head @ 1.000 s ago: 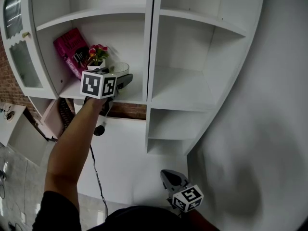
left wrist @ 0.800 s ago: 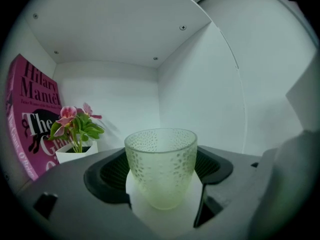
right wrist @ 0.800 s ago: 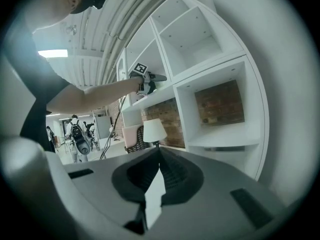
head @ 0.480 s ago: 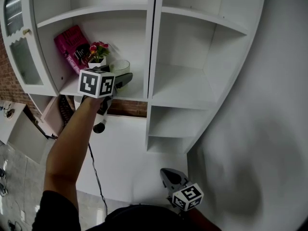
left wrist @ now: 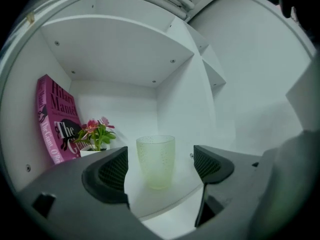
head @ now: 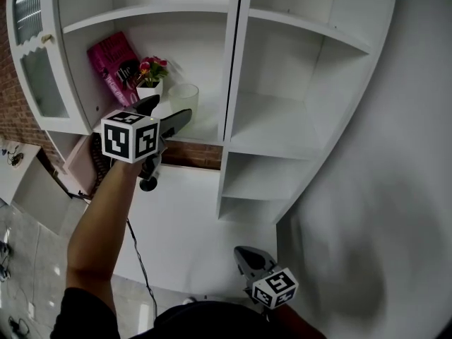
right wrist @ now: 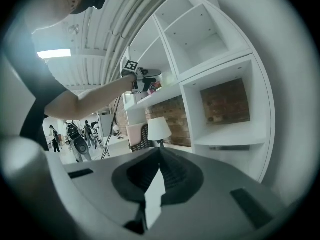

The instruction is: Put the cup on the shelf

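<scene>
head view: the left gripper (head: 164,115) hovers at the front edge of the shelf (head: 201,138), jaws spread and holding nothing. the cup (head: 183,99) stands upright on the board at the gripper's 1 o'clock, apart from it. a flower pot (head: 150,87) is just beside the cup at 9 o'clock, with a pink book (head: 115,66) leaning behind. bare board runs from the cup's 3 o'clock to the divider (head: 229,69). the right gripper (head: 248,260) hangs low at 6 o'clock, well apart.

left gripper view: the cup shows beyond the parted pads, near the board's front lip, untouched.

right gripper view: jaws pressed together, nothing between them.
</scene>
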Demonstrator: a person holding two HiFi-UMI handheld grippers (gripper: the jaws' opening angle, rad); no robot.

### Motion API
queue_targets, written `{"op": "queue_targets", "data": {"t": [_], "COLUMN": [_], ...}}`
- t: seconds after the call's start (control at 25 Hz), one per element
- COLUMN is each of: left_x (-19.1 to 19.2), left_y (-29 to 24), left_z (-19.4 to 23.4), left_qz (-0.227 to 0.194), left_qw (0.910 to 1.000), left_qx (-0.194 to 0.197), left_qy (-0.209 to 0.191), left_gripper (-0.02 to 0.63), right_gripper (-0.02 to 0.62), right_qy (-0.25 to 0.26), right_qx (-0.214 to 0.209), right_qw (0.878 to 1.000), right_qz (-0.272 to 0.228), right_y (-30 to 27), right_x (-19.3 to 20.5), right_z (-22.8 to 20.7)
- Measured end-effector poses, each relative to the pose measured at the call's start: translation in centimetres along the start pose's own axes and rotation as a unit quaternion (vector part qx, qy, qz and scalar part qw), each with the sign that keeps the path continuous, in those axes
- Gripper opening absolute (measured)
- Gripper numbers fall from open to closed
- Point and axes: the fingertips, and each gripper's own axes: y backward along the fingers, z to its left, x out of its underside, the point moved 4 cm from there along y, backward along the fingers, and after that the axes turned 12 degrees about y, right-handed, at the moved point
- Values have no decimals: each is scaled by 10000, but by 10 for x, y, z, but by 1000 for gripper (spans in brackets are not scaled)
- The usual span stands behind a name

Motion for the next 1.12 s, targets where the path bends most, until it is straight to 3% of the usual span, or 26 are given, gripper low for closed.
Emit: {"op": "queue_targets", "data": {"t": [0.28,0.6,0.72,0.88,1.0,1.12], "left_x": [33,84,114,149,166,182], "left_y": [46,87,102,117,130,140], "left_z": [-14,-34,-43,-51,-59,-68], "left_qz": [-324,-246,-173,-63,-64,-40], "left_qw": [9993,9984,9975,9971,9978,9988], "left_qx": [-45,62,34,-6,11,-19], "left_qy": [189,505,685,754,653,478], "left_gripper": [397,383,249,179,102,69], "right_gripper": [5,5,5,5,5,5], "right_qy": [8,-1,-7,20,20,45], "right_qx": [26,23,-23,-51,-60,-97], "right_qw": [10000,10000,10000,10000,10000,9999], "right_qz": [61,75,71,57,61,46], "right_y": [0,0,0,-1,-1,-2], "right_x": [1,3,3,2,2,1], "right_z": [-1,3,6,7,8,10]}}
